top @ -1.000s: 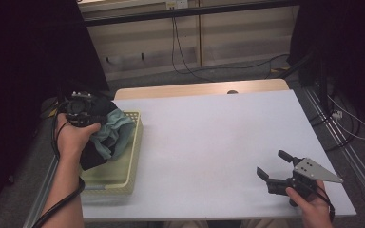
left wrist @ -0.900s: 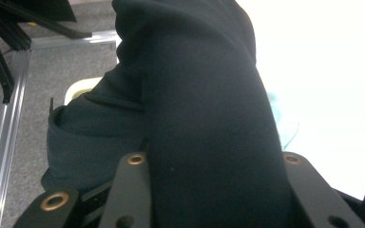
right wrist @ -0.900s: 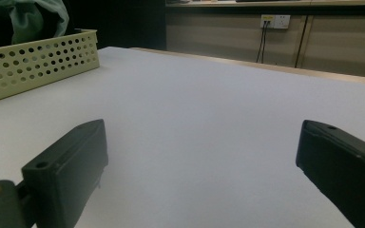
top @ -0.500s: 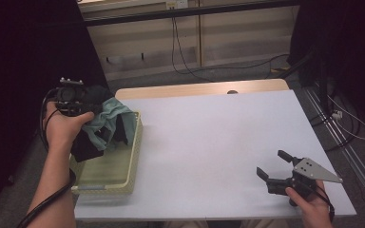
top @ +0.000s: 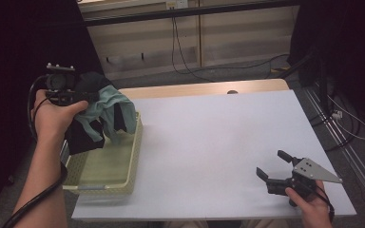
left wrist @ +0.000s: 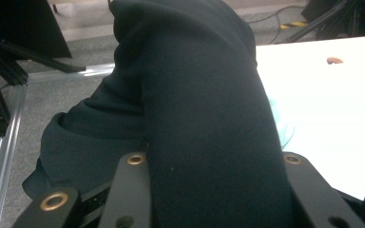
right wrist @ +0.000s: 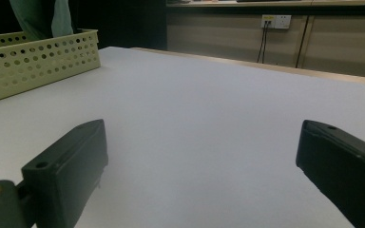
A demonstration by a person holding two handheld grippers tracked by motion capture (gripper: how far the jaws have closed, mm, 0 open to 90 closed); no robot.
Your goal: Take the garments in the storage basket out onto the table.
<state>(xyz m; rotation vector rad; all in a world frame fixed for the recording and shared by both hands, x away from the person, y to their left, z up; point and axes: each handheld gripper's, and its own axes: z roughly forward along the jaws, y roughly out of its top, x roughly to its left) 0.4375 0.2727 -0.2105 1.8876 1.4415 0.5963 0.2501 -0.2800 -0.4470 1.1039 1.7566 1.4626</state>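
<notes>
Left tongs (top: 78, 97) grip dark cloth (left wrist: 204, 109) and green cloth (top: 116, 111) above basket (top: 109, 183) at table's left edge. Right tongs (top: 272, 165) wide open, near right corner.

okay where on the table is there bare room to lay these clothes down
Bare: the whole white table between the basket and the right gripper, back to the wooden strip. Crowded: the left edge, where the clothes in the left gripper hang over the basket.
</notes>
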